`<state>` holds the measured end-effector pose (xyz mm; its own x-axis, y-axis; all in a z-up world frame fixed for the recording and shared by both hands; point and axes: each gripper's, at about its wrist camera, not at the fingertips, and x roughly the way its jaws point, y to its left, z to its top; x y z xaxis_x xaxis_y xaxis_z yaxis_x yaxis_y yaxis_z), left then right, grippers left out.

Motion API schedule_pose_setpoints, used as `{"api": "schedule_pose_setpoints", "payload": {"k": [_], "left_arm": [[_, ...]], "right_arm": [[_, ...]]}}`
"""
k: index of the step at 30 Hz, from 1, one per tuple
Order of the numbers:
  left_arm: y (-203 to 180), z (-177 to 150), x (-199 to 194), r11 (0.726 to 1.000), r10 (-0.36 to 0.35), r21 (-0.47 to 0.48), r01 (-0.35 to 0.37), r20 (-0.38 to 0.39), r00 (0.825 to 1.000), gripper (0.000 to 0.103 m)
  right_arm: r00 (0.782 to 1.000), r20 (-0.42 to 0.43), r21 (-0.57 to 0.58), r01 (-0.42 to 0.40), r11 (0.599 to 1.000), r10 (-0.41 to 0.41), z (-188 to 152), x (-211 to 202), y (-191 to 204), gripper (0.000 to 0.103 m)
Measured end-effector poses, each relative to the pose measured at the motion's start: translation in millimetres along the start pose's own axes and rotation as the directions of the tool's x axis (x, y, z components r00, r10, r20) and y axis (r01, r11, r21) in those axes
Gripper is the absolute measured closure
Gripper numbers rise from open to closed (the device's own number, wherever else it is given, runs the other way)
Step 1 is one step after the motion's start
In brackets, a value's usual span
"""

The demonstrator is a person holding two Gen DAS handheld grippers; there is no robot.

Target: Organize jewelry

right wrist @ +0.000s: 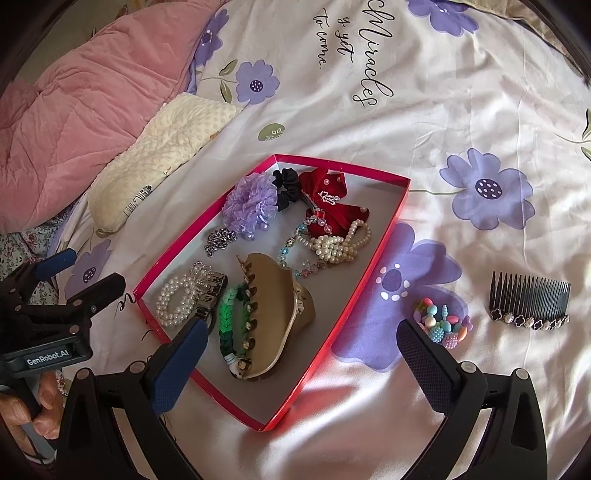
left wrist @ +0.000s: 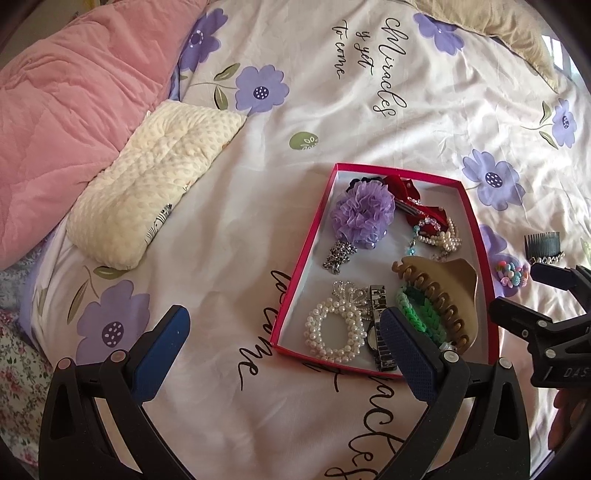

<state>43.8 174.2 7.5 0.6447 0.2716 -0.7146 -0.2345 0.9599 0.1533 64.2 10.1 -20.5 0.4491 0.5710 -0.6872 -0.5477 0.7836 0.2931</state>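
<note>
A red shallow box (right wrist: pixel 388 225) (left wrist: pixel 308 254) lies on the bed. It holds a purple ruffle scrunchie (right wrist: pixel 251 205), a black scrunchie (right wrist: pixel 286 184), a red bow (right wrist: pixel 332 206), pearl strands (right wrist: pixel 340 243), a pearl bracelet (left wrist: pixel 332 332), a gold claw clip (right wrist: pixel 273 314), a green braided band (right wrist: pixel 229 314) and a watch (left wrist: pixel 378 325). Outside it, to the right, lie a colourful bead bracelet (right wrist: pixel 441 325) and a black comb (right wrist: pixel 528 301). My left gripper (left wrist: pixel 284 350) is open and empty, left of the box. My right gripper (right wrist: pixel 299 354) is open and empty above the box's near right edge.
The floral bedsheet (right wrist: pixel 461 110) covers the bed. A cream dotted pillow (left wrist: pixel 155 181) and a pink quilt (left wrist: pixel 62 110) lie at the left. A beige pillow (left wrist: pixel 498 29) is at the far right corner.
</note>
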Motion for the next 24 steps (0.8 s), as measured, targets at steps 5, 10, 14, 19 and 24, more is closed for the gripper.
{"api": "schedule_pose_setpoints", "payload": {"k": [5,10,14,19,24], "left_arm": [[-0.3,-0.6,-4.8,1.000,0.000,-0.001,0.000,0.010,1.000,0.000],[-0.4,-1.7,-6.9,1.000,0.003,0.001,-0.003,0.016,1.000,0.000],[-0.5,-2.1,-7.0,1.000,0.003,0.001,-0.003,0.016,1.000,0.000],[0.7,-2.8,-8.6,1.000,-0.001,-0.008,0.001,0.021,1.000,0.000],[2.3,-4.8,-7.1,1.000,-0.007,-0.013,0.007,0.017,1.000,0.000]], "right_arm": [[1.000,0.004,-0.007,-0.001,1.000,0.001,-0.8,-1.4,1.3,0.000],[1.000,0.003,-0.011,-0.002,1.000,0.003,-1.5,-1.4,2.9,0.000],[1.000,0.006,-0.012,-0.006,1.000,0.006,-2.0,-1.3,3.8,0.000],[1.000,0.012,-0.007,-0.008,1.000,0.008,-3.2,0.1,2.6,0.000],[1.000,0.009,-0.005,-0.006,1.000,0.006,-4.3,2.4,1.6,0.000]]}}
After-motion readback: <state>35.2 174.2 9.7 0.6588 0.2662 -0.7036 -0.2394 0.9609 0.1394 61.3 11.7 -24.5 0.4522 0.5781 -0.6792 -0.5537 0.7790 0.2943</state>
